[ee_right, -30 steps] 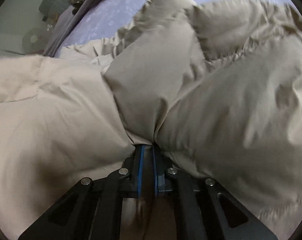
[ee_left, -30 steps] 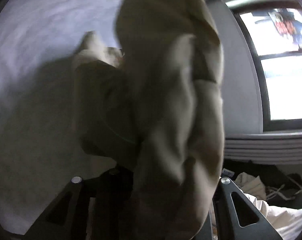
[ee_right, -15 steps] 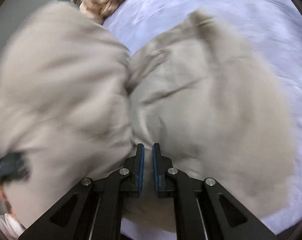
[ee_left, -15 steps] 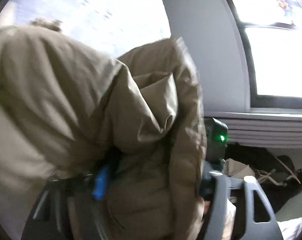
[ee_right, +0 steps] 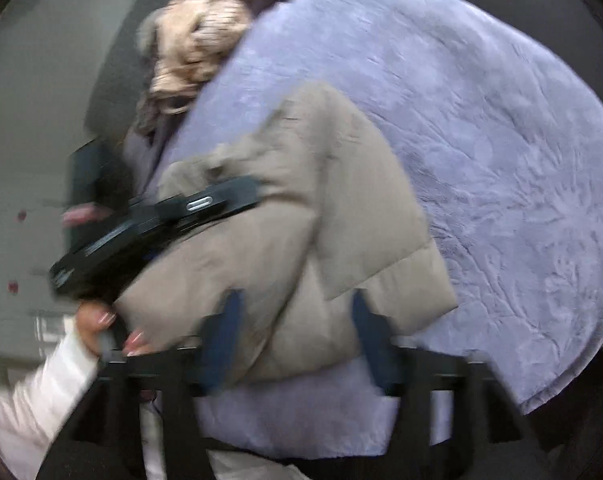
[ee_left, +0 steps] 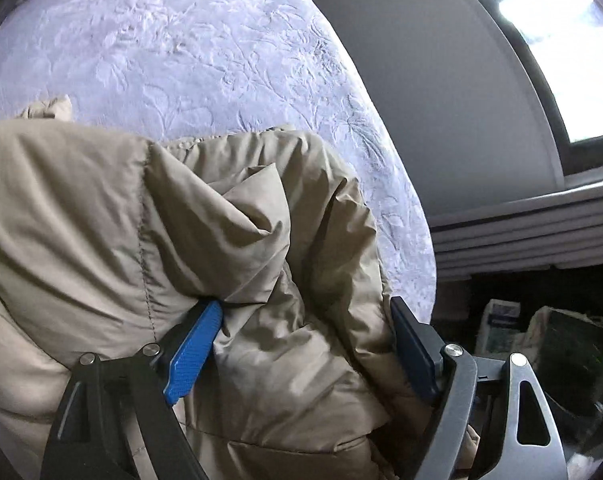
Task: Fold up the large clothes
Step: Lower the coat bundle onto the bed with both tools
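A beige puffer jacket (ee_left: 149, 248) lies bunched on the lavender bedspread (ee_left: 189, 60). My left gripper (ee_left: 305, 320) is open, its blue-padded fingers (ee_left: 193, 352) wide apart with jacket folds bulging between them. In the right wrist view the jacket (ee_right: 301, 240) lies folded in a thick bundle near the bed's edge. My right gripper (ee_right: 297, 312) is open with its fingers either side of the jacket's near edge. The left gripper's black body (ee_right: 153, 232) rests on the jacket's left side, held by a hand (ee_right: 101, 328).
A tan knitted garment (ee_right: 197, 44) is heaped at the bed's far corner. A grey wall and a bright window (ee_left: 561, 52) stand to the right of the bed. Dark clutter and a bag (ee_left: 501, 324) lie on the floor beside it.
Both grippers held the jacket, lowered it onto the bed, and have opened. The right gripper was shut half a second ago and now stands wide open.
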The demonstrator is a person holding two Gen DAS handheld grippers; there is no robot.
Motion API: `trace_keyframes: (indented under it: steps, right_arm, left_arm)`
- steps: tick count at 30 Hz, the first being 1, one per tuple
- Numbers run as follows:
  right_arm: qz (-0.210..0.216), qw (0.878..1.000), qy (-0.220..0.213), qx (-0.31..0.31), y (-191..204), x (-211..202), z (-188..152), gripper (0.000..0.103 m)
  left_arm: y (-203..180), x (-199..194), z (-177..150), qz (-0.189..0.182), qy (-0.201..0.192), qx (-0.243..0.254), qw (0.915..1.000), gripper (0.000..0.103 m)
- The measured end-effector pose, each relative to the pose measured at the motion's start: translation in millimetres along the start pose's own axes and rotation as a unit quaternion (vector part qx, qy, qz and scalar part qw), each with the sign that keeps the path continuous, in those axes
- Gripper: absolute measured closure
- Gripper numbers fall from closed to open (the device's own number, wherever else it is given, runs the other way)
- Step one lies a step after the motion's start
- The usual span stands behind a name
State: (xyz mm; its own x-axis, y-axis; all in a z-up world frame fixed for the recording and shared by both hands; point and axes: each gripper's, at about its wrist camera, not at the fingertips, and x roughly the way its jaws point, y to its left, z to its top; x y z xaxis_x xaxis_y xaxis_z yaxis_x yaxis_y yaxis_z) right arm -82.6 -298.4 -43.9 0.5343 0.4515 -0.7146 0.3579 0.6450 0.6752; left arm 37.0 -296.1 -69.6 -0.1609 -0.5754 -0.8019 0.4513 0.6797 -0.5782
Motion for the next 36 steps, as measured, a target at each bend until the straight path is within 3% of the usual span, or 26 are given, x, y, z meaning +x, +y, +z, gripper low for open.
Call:
trace_keyframes:
  steps: [4, 7, 12, 17, 22, 26, 28, 29, 30, 36]
  right_arm:
    - [0.022, 0.995, 0.040, -0.084, 19, -19, -23, 0.036]
    - [0.018, 0.992, 0.053, -0.110, 36, -9, -32, 0.036]
    - [0.007, 0.995, 0.050, -0.088, 37, 6, -28, 0.036]
    - [-0.024, 0.996, 0.046, -0.066, 31, 17, -15, 0.036]
    - [-0.044, 0.997, 0.047, -0.037, 15, 16, -17, 0.036]
    - [-0.056, 0.997, 0.042, -0.042, 15, 18, -16, 0.036]
    - [-0.062, 0.996, 0.037, -0.044, 18, 24, -11, 0.047]
    - [-0.063, 0.996, 0.034, -0.046, 17, 20, -14, 0.058]
    - [-0.065, 0.996, 0.032, -0.053, 19, 22, -13, 0.080]
    - [-0.149, 0.980, 0.005, -0.129, 30, 13, -21, 0.087]
  left_arm:
    - [6, -12, -6, 0.007, 0.001, 0.007, 1.0000, 0.020]
    - [4, -6, 1, 0.014, 0.000, 0.009, 0.9999, 0.020]
    - [-6, -13, 4, 0.038, -0.013, 0.025, 0.9989, 0.020]
    - [-9, -44, 1, 0.064, -0.064, 0.038, 0.9952, 0.020]
    - [14, -84, 0, 0.132, -0.126, 0.042, 0.9823, 0.020]
    - [59, -110, -1, 0.190, -0.170, 0.004, 0.9669, 0.020]
    - [87, -113, -1, 0.215, -0.169, -0.025, 0.9616, 0.020]
    - [96, -113, -1, 0.221, -0.169, -0.034, 0.9600, 0.020]
    - [105, -111, -2, 0.225, -0.167, -0.042, 0.9590, 0.020]
    - [104, -82, 4, 0.234, -0.172, -0.033, 0.9564, 0.020]
